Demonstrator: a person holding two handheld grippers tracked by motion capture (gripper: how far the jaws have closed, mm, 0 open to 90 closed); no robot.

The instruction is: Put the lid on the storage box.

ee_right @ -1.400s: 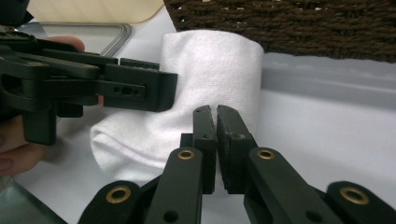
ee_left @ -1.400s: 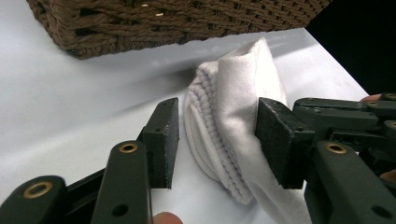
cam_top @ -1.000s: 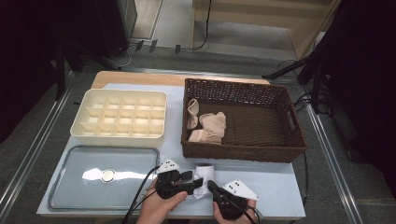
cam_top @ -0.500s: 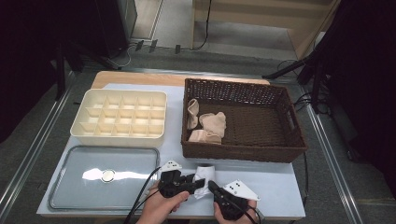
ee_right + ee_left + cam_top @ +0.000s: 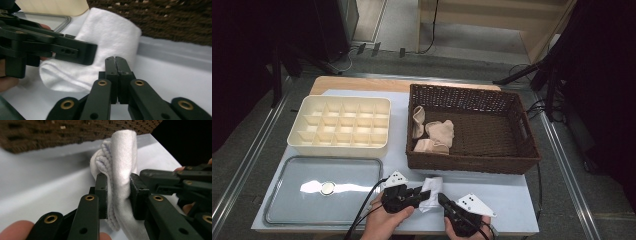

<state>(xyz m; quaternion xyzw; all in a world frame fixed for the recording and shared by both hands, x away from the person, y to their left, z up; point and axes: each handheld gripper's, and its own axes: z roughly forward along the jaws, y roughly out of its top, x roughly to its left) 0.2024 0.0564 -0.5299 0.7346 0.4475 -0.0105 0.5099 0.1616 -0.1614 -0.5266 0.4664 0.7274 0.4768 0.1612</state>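
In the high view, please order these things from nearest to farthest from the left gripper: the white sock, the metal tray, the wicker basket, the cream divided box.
From the left gripper:
1. White sock, clamped in its jaws.
2. Metal tray, just to its left, and wicker basket, just behind it: too close to rank.
3. Cream divided box, behind the tray, far left.

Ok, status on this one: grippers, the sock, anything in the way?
Left gripper shut on white sock, folded, at table's front edge. Right gripper shut, empty, beside the sock. Wicker basket just behind; nothing between.
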